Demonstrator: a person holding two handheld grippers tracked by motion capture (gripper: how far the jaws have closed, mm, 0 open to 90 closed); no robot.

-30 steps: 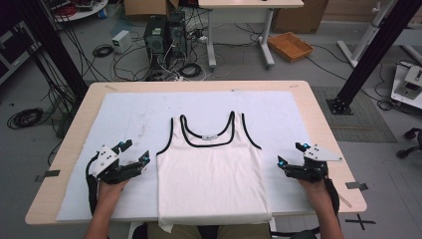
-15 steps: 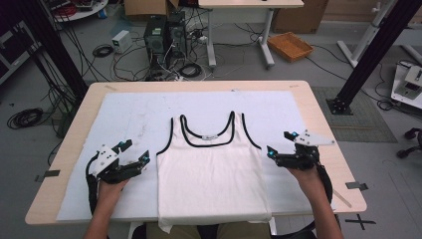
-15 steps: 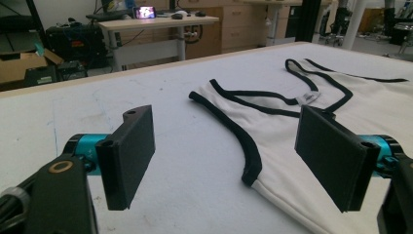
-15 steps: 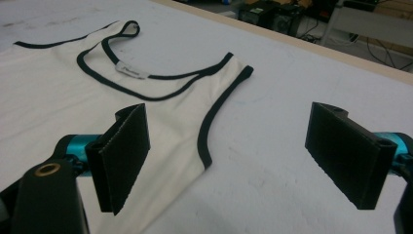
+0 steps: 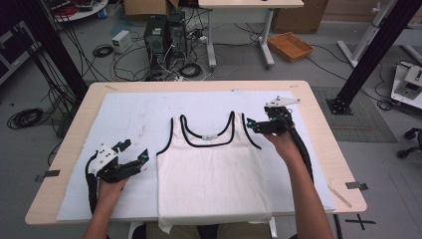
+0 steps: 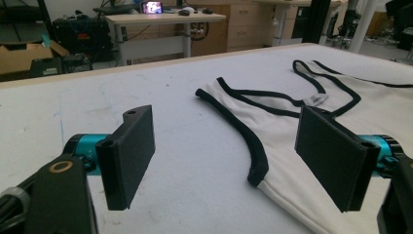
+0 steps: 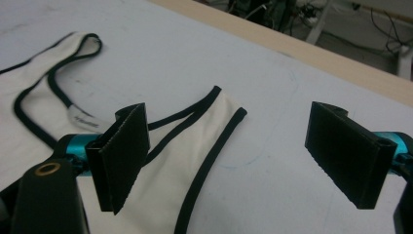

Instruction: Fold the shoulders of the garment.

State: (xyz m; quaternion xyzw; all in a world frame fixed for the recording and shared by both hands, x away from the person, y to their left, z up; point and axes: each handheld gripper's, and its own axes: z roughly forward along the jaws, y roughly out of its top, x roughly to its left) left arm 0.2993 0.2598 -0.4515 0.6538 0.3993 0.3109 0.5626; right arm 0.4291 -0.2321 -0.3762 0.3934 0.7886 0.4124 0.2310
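Over the right shoulder strap (image 7: pixel 214 122) of the white tank top (image 5: pixel 211 169), which lies flat mid-bench on the white cloth (image 5: pixel 134 119), the right gripper (image 5: pixel 255 124) hangs with jaws wide and empty, as does the left gripper (image 5: pixel 142 158) beside the top's left armhole, so a shallow bite could pinch only one layer or snag the cloth beneath.

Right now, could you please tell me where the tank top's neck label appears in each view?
High view: the label sits at centre, at the neck of the tank top.
Left gripper view: the label lies upper right, on white fabric.
Right gripper view: the label lies at the left, mid-height.
Shared landmark: the black neckline trim curving round it.
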